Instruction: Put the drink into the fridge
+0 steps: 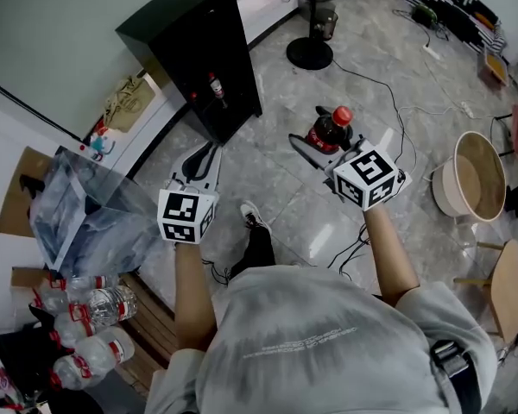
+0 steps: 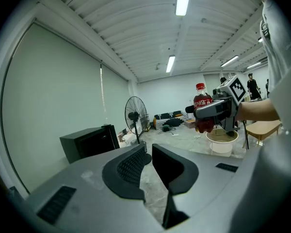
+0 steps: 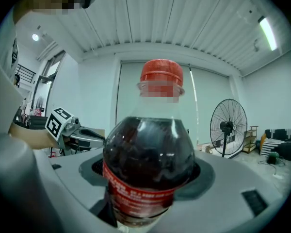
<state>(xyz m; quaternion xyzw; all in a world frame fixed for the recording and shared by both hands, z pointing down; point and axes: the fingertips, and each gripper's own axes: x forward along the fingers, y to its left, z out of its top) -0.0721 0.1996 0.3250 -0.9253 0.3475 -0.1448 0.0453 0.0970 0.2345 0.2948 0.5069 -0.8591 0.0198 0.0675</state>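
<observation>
A cola bottle [image 1: 331, 130] with a red cap and red label is clamped upright in my right gripper [image 1: 321, 149], held above the floor. It fills the right gripper view, bottle [image 3: 148, 164] between the jaws of that gripper [image 3: 148, 181]. The black fridge [image 1: 198, 59] stands on the floor ahead at the left, with a small bottle [image 1: 216, 89] showing in its front. My left gripper [image 1: 204, 155] points toward the fridge. In the left gripper view its jaws [image 2: 148, 149] stand a narrow gap apart with nothing between them; the fridge [image 2: 87, 142] lies left of them.
A standing fan [image 1: 309, 53] is beyond the fridge. A round basin [image 1: 475, 175] and a wooden stool [image 1: 509, 287] are at the right. Cables [image 1: 388, 102] run over the floor. Several water bottles [image 1: 91, 317] and a plastic bag [image 1: 86, 214] lie at the left.
</observation>
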